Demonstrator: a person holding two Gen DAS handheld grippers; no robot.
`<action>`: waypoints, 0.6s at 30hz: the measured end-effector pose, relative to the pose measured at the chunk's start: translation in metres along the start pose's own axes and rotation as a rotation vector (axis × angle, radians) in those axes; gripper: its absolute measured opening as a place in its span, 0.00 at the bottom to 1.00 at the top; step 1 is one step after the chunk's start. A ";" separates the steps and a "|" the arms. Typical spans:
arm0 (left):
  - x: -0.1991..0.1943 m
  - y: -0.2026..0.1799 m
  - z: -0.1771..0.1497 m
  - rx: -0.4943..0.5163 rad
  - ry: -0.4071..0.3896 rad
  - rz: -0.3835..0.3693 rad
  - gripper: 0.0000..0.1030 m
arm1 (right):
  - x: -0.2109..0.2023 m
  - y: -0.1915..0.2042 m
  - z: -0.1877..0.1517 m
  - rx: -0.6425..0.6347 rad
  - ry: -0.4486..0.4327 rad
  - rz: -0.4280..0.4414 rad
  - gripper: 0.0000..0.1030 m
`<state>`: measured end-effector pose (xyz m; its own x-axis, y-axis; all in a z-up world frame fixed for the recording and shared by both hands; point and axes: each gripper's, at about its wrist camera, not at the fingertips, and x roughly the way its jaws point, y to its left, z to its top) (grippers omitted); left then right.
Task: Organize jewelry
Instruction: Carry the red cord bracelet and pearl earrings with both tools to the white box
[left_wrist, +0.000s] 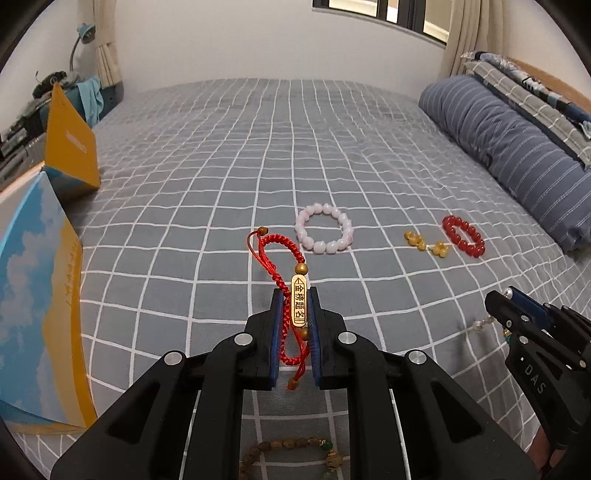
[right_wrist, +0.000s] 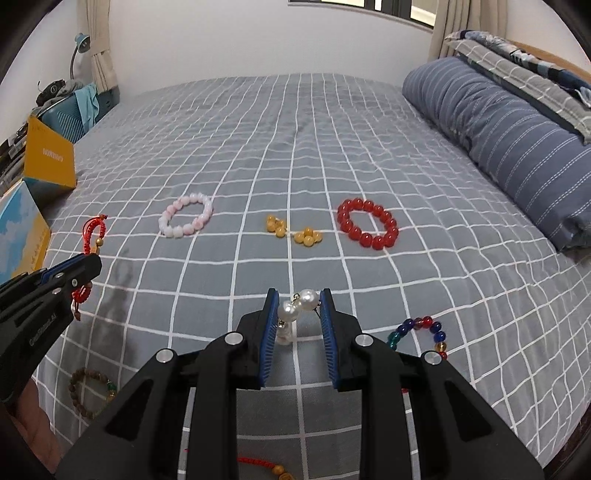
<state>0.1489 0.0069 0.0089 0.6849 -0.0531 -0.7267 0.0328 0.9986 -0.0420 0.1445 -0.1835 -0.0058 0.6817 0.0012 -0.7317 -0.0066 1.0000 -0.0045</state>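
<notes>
On the grey checked bedspread (right_wrist: 332, 147), jewelry lies in a loose row ahead of both grippers. From the right wrist view, the row runs left to right: a pink bead bracelet (right_wrist: 186, 216), 2 small clusters of amber earrings (right_wrist: 293, 230), and a red bead bracelet (right_wrist: 367, 223), each apart from the next.

The left gripper (left_wrist: 295, 291) is closed narrow on a red braided cord bracelet (left_wrist: 280, 258) with a gold plate charm (left_wrist: 299, 301); the plate sits upright between the blue pads, the braid looping forward above the tips and hanging below them, lifted off the sheet.

The right gripper (right_wrist: 297, 295) holds a pair of pearl drop earrings (right_wrist: 299, 304). Its jaws stand partly open, and the 2 large pearls bridge the gap at the tips, one against each pad.

Just right of the right gripper, a multicolored glass bead bracelet (right_wrist: 421, 330) lies on the sheet. A brown wooden bead bracelet (right_wrist: 88, 393) lies near the left gripper's body. A blue-and-orange box (left_wrist: 40, 314) stands at the left edge of the bed, and a striped blue pillow (right_wrist: 509, 140) lies along the right.
</notes>
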 end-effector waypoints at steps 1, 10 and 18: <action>-0.002 0.000 0.000 -0.001 -0.011 -0.001 0.12 | -0.001 0.000 0.000 0.004 -0.005 0.006 0.21; -0.015 -0.004 -0.001 0.010 -0.063 0.007 0.12 | -0.011 0.002 0.002 -0.001 -0.063 -0.023 0.21; -0.024 -0.001 0.000 0.003 -0.071 0.014 0.12 | -0.020 0.003 0.002 -0.004 -0.074 -0.021 0.21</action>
<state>0.1324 0.0072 0.0262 0.7353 -0.0383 -0.6767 0.0244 0.9992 -0.0301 0.1327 -0.1801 0.0101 0.7340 -0.0194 -0.6788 0.0058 0.9997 -0.0224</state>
